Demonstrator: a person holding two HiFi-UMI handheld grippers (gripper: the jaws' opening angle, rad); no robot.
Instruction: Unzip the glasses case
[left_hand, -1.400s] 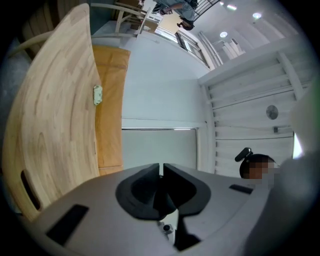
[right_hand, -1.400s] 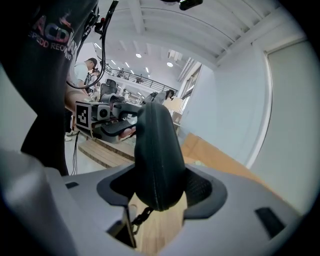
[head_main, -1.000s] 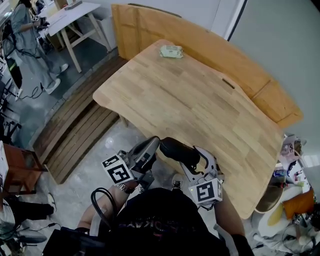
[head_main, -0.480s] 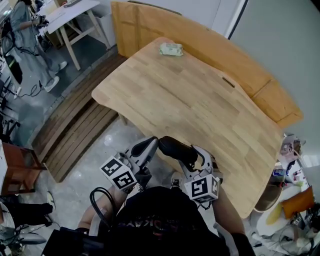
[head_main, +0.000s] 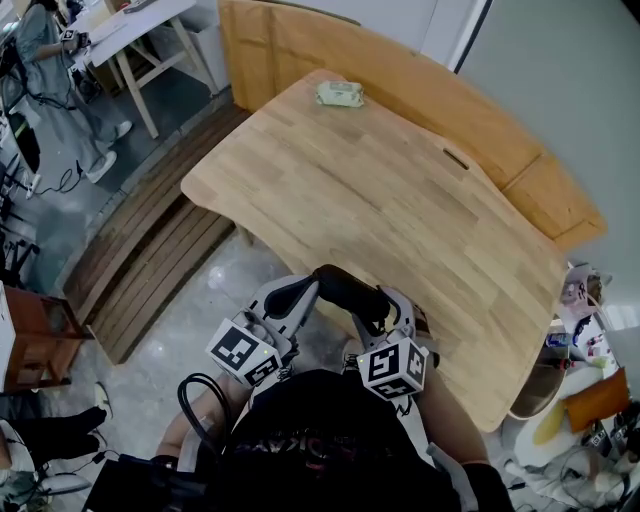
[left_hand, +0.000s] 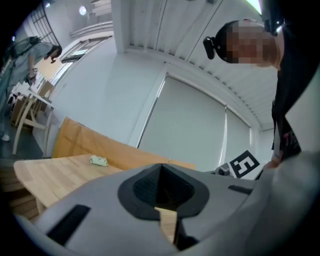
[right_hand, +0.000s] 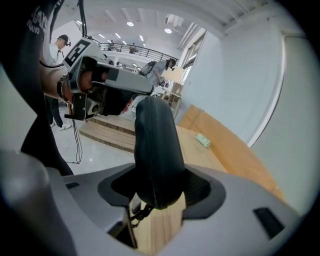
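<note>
The right gripper (right_hand: 159, 195) clamps the glasses case (right_hand: 155, 135) at the surface's (head_main: 400, 200) near edge; the left gripper (head_main: 290, 297), fingers closed empty, sits at 9 o'clock; tugging the zip (right_hand: 152, 167) could wrench it loose.

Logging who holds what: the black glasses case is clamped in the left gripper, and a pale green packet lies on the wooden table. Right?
Wrong gripper: the black glasses case is clamped in the right gripper, as the right gripper view shows; the left gripper is shut on nothing. The pale green packet does lie on the wooden table.
</note>
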